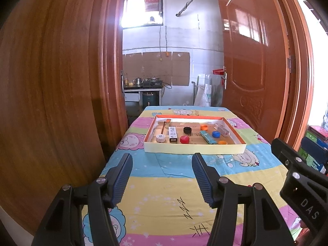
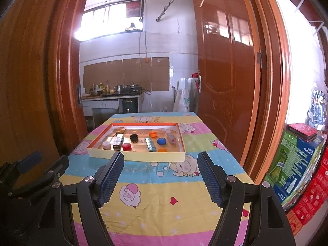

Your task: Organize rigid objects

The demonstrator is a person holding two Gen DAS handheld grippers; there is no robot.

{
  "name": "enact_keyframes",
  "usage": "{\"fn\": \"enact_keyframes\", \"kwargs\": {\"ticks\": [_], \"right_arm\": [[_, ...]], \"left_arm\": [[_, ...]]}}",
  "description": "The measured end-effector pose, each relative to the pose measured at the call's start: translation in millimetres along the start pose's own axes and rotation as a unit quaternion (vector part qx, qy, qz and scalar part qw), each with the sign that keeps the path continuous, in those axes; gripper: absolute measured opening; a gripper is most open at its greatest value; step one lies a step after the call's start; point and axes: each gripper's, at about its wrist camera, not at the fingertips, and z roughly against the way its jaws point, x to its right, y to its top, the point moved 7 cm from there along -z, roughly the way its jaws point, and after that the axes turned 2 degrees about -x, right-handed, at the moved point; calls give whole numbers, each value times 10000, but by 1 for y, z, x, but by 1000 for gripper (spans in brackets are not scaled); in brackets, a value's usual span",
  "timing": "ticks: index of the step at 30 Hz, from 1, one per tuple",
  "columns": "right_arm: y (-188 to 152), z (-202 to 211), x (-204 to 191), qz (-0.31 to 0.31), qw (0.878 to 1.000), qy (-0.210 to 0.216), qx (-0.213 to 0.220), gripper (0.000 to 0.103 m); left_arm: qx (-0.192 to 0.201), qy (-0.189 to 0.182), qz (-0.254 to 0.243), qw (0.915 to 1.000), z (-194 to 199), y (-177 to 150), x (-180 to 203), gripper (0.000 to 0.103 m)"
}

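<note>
A shallow cardboard tray (image 1: 192,148) (image 2: 135,156) with orange rim sits at the far middle of the table. It holds a red cap (image 1: 184,139) (image 2: 127,146), a black cap (image 1: 187,130) (image 2: 133,137), a blue cap (image 1: 216,134) (image 2: 161,141), two orange caps (image 1: 204,127) (image 1: 222,142), a white jar (image 1: 160,138), a teal bar (image 1: 208,137) (image 2: 150,144) and small boxes (image 1: 173,134). My left gripper (image 1: 162,162) is open and empty, short of the tray. My right gripper (image 2: 161,161) is open and empty, also short of the tray.
The table wears a colourful cartoon cloth (image 1: 164,194) (image 2: 164,194). Wooden door panels stand at left (image 1: 51,82) and right (image 2: 225,71). Stacked cartons (image 2: 295,164) stand to the right of the table. A kitchen counter (image 2: 110,96) lies beyond the doorway.
</note>
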Motion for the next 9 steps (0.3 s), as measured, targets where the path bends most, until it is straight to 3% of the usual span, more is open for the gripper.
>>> {"fn": "enact_keyframes", "kwargs": {"ticks": [9], "right_arm": [[0, 7, 10, -93, 9999, -23, 31, 76]], "left_arm": [[-33, 0, -84, 10000, 2, -2, 5, 60]]}}
